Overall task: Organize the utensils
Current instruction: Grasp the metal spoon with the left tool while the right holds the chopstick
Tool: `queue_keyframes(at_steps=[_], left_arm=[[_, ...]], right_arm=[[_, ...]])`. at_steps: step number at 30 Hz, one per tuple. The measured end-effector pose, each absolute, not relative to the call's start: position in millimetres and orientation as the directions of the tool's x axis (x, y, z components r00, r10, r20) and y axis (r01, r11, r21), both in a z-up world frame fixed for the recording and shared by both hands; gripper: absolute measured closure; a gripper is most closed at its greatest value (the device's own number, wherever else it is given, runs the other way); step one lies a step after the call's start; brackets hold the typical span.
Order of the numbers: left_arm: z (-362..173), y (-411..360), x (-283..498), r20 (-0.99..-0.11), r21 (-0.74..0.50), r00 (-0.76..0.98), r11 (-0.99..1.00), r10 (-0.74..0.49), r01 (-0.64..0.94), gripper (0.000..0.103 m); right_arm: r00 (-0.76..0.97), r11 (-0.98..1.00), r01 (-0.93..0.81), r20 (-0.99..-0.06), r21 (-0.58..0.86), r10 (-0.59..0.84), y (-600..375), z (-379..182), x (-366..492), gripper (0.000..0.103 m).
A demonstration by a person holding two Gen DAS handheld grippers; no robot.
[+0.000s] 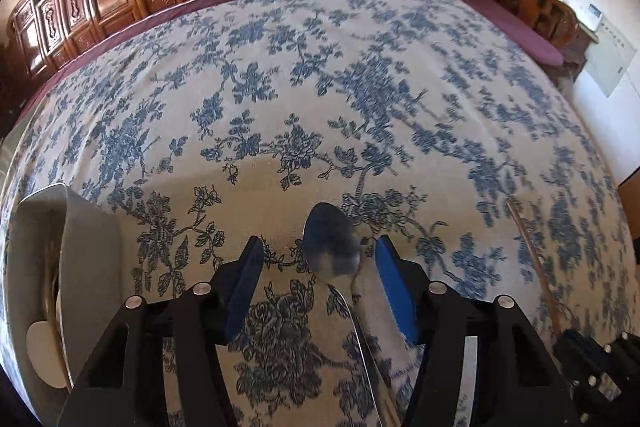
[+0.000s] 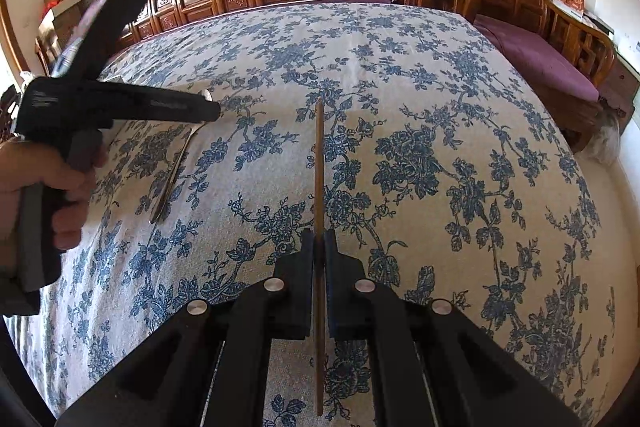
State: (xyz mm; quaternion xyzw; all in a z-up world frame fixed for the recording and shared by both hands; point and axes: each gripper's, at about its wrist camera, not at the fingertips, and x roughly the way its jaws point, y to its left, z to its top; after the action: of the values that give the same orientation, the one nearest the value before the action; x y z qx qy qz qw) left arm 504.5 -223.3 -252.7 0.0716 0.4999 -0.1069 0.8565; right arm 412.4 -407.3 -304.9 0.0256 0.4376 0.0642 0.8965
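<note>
Shiny steel spoon [image 1: 332, 247] between half-wide left tool [image 1: 318, 247] pads, untouched, handle pointing back toward camera; right tool [image 2: 319, 241] clamping thin brown wooden chopstick [image 2: 319, 163].

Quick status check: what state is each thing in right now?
Left gripper: jaws open around the spoon, not gripping.
Spoon: lying flat on the tablecloth.
Right gripper: jaws shut on the chopstick.
Chopstick: held, pointing away.
Tray: holds utensils.

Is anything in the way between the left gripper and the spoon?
No. The spoon lies bare on the tablecloth, right between the left gripper's open fingers. Nothing covers it.
</note>
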Motion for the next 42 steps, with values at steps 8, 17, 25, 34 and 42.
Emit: queue_keyframes(at_steps=[8,17,25,34,42], left_arm=[[-251.6,-232.7,506.3,-0.866,0.004,0.481,0.960,-0.137,0.281,0.076],[-213.5,-235.8,467.6,-0.795,0.011,0.571,0.936,-0.205,0.351,0.077],[-163.1,-218.6,424.9,-0.713,-0.034,0.638,0.922,-0.293,0.385,0.077],[-130.9,-210.4,400.3,-0.664,-0.027,0.676,0.914,-0.319,0.405,0.077],[-103.8,-190.3,385.2,-0.639,-0.008,0.703,0.917,-0.311,0.399,0.077]], right_arm=[[0.609,0.987,-0.109,-0.777,0.118,0.160,-406.8,-304.6,413.8,0.096],[0.618,0.987,-0.110,-0.769,0.120,0.163,-403.9,-300.0,409.6,0.096],[0.644,0.987,-0.118,-0.749,0.107,0.158,-398.3,-291.6,399.2,0.096],[0.659,0.987,-0.136,-0.736,0.084,0.153,-388.6,-283.7,392.9,0.097],[0.685,0.983,-0.163,-0.707,0.089,0.178,-370.4,-265.0,384.6,0.097]])
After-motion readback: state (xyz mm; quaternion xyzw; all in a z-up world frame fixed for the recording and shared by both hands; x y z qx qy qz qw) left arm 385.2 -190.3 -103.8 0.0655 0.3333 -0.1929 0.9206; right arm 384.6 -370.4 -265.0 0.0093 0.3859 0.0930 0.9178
